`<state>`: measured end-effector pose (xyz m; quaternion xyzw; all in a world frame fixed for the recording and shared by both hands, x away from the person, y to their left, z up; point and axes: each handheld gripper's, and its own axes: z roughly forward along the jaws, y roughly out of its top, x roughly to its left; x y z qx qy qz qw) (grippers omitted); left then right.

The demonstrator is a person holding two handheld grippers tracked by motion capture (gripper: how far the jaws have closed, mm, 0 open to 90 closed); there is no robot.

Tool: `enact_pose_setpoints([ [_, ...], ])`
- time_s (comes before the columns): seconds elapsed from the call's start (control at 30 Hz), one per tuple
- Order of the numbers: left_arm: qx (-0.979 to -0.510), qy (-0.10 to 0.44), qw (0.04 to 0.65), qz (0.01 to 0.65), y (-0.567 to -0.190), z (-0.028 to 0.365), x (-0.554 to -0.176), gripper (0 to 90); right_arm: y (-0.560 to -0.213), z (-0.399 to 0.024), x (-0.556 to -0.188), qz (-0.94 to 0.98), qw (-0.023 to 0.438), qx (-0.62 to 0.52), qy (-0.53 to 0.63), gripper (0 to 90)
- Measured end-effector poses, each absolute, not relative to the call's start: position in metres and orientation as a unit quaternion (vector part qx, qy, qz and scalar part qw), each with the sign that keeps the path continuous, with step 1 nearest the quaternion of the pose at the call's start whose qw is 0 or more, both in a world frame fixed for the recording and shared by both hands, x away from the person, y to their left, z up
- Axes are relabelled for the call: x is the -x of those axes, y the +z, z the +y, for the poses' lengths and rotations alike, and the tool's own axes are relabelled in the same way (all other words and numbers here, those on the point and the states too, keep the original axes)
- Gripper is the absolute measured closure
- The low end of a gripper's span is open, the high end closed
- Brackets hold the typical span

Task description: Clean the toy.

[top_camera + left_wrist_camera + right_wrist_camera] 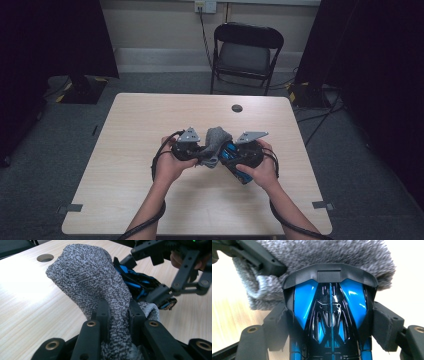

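My left tool (pixel 117 315) pinches the grey sock (pixel 92 282) above the desk (pixel 150 130), its toe rising away; my right tool (pixel 332 322) clamps the blue toy car (pixel 329 315), its long axis running nose-first toward the sock

There was one grey sock (pixel 92 282) and one blue-and-black toy car (pixel 330 315). Two grippers were at work, a left gripper (pixel 192 150) and a right gripper (pixel 245 155). One bench (pixel 150 115) carried them, and one folding chair (pixel 246 52) stood behind it.
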<state>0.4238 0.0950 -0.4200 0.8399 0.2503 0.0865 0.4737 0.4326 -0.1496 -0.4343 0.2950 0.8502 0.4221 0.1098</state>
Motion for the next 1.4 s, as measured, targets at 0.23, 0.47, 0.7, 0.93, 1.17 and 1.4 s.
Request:
enact_pose_setpoints([
  [0.23,-0.841,0.082,0.475,0.245,-0.423,0.096,-0.419,75.4,-0.435,-0.156,-0.436,0.844,0.112,-0.307,0.424,25.4],
  [0.47,-0.845,0.083,0.473,0.236,-0.421,0.096,-0.412,75.4,-0.434,-0.161,-0.439,0.841,0.119,-0.315,0.423,25.4],
  [0.7,-0.846,0.082,0.472,0.234,-0.422,0.099,-0.405,75.4,-0.433,-0.167,-0.442,0.834,0.120,-0.328,0.427,25.3],
  [0.93,-0.847,0.097,0.450,0.266,-0.432,0.113,-0.405,75.3,-0.430,-0.174,-0.442,0.827,0.121,-0.335,0.435,25.4],
  [1.17,-0.848,0.114,0.437,0.277,-0.431,0.103,-0.412,75.2,-0.424,-0.165,-0.438,0.828,0.116,-0.321,0.445,25.4],
  [1.4,-0.849,0.085,0.452,0.259,-0.434,0.075,-0.413,75.1,-0.428,-0.161,-0.437,0.835,0.118,-0.321,0.431,25.3],
])
